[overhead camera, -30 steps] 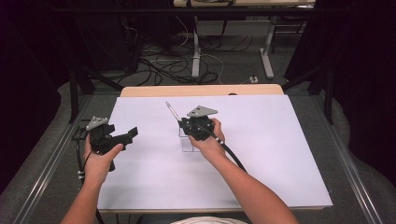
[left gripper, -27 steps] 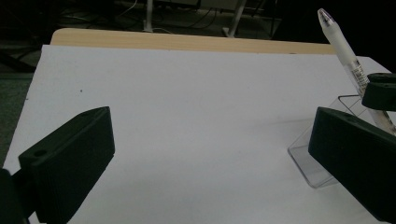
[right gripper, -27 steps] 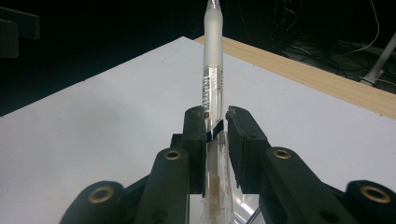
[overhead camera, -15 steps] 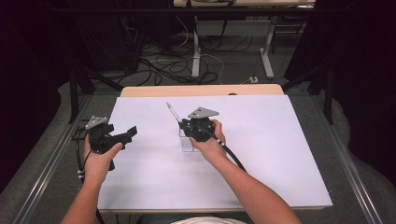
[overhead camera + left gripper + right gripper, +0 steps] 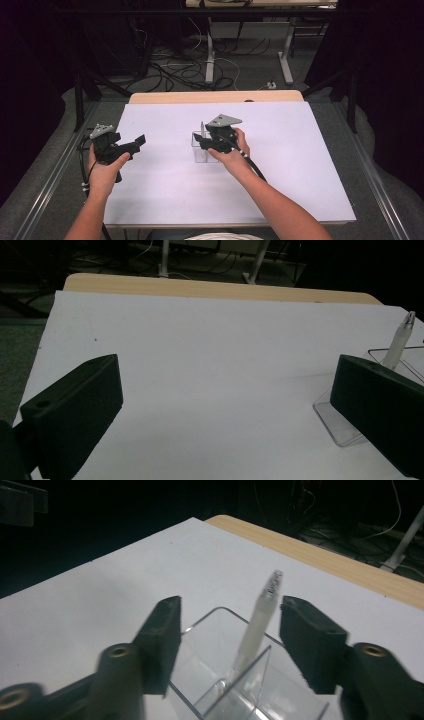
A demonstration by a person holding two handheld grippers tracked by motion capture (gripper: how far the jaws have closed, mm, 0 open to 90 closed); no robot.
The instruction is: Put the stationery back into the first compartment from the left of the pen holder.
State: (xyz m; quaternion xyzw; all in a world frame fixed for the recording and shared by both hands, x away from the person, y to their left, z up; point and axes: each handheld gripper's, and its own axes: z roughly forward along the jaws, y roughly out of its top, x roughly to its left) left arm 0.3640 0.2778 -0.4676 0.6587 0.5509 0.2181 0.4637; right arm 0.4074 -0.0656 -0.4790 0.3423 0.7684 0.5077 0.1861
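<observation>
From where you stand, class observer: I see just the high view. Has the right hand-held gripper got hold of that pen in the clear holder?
Observer: No. In the right gripper view the right hand-held gripper is open, the white pen standing free between its jaws.
Operator: Is the pen upright?
Observer: It leans, its lower end inside the clear holder.
Operator: One compartment or several?
Observer: A clear divider shows inside, so more than one.
Operator: And the left hand-held gripper?
Observer: The left hand-held gripper is open, over bare white table.
</observation>
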